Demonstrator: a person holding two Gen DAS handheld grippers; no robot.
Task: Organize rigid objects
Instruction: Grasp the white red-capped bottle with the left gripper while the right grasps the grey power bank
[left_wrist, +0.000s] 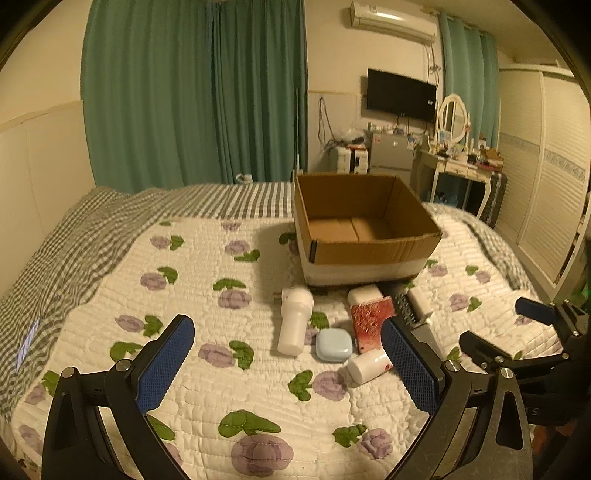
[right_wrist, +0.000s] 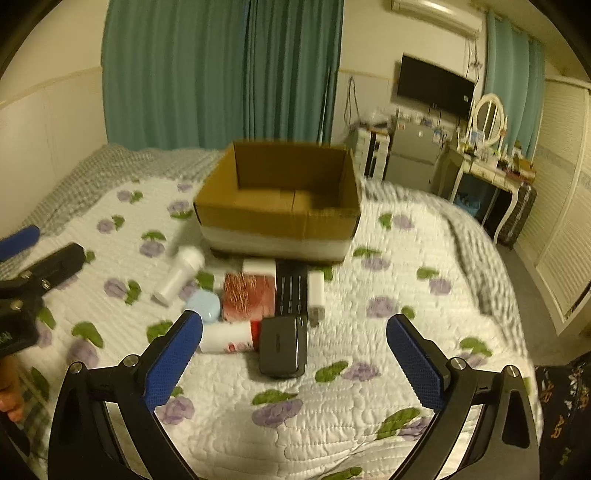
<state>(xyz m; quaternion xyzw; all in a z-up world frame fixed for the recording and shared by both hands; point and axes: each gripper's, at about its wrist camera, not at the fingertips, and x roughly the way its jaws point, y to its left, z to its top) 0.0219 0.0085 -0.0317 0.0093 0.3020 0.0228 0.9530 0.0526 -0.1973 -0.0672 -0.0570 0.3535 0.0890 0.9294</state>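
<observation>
Both claws, left (left_wrist: 288, 363) and right (right_wrist: 294, 356), hung apart and empty over the bed (left_wrist: 207, 398); clutter lay beside the empty box (left_wrist: 364, 225), apparently awaiting packing.

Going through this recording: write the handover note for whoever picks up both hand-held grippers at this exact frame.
Left hand-held gripper: open, empty, above the quilt.
Right hand-held gripper: open, empty, facing the pile.
Cardboard box: on the bed, nothing visible inside.
Still loose on the quilt in front of the box: white bottle, light blue case, red packet, small white bottle with red label, black box, long black item, white charger, white item by the box.
Done: nothing boxed.
Left: everything, probably into the box.
</observation>
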